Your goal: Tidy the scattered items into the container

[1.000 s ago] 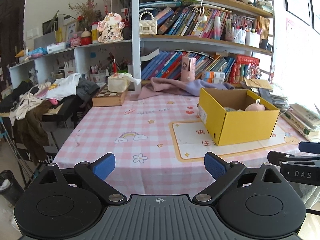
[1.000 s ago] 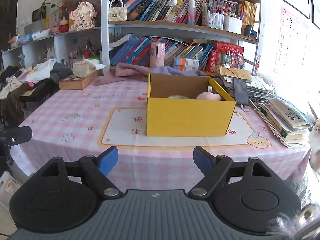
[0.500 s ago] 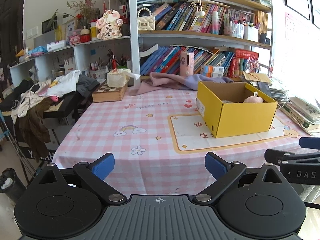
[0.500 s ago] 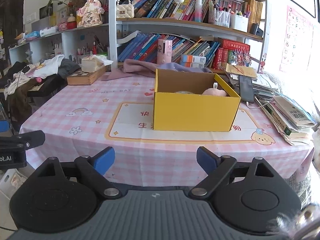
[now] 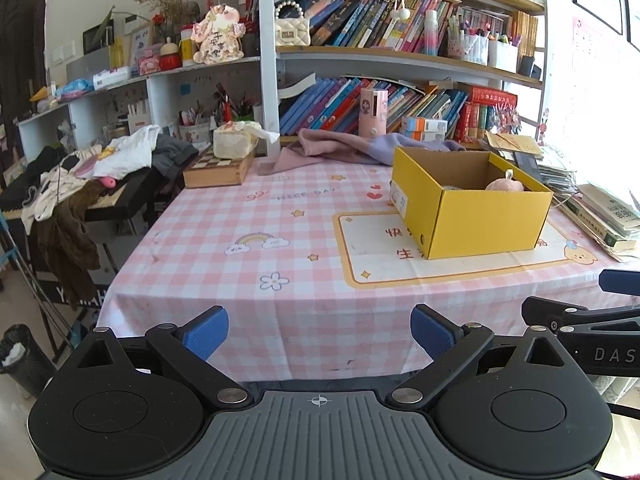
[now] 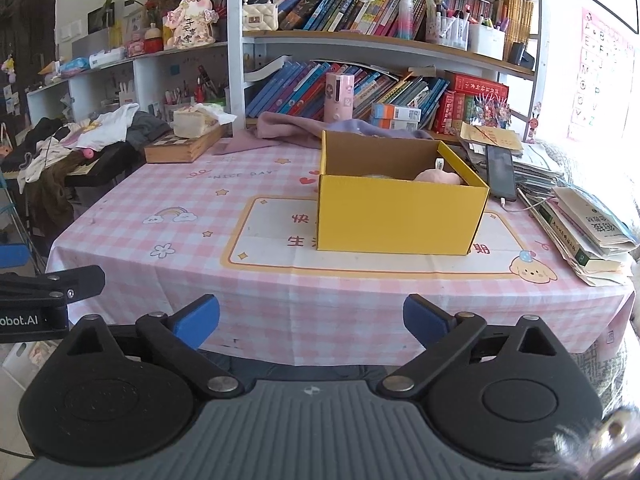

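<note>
Cardboard box (image 6: 396, 220) holds a pink plush toy (image 6: 438, 176); left gripper (image 5: 320, 334) released, right gripper (image 6: 311, 322) opening, nothing between.

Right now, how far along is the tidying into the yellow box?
It looks nearly finished. Done: a pink soft item already lies inside the yellow box, and the pink checked tablecloth in front of it shows no loose items. In hand: nothing; the left gripper is open and empty, and the right gripper is opening with nothing between its jaws. Left: no obvious item remains to pick up.
</note>
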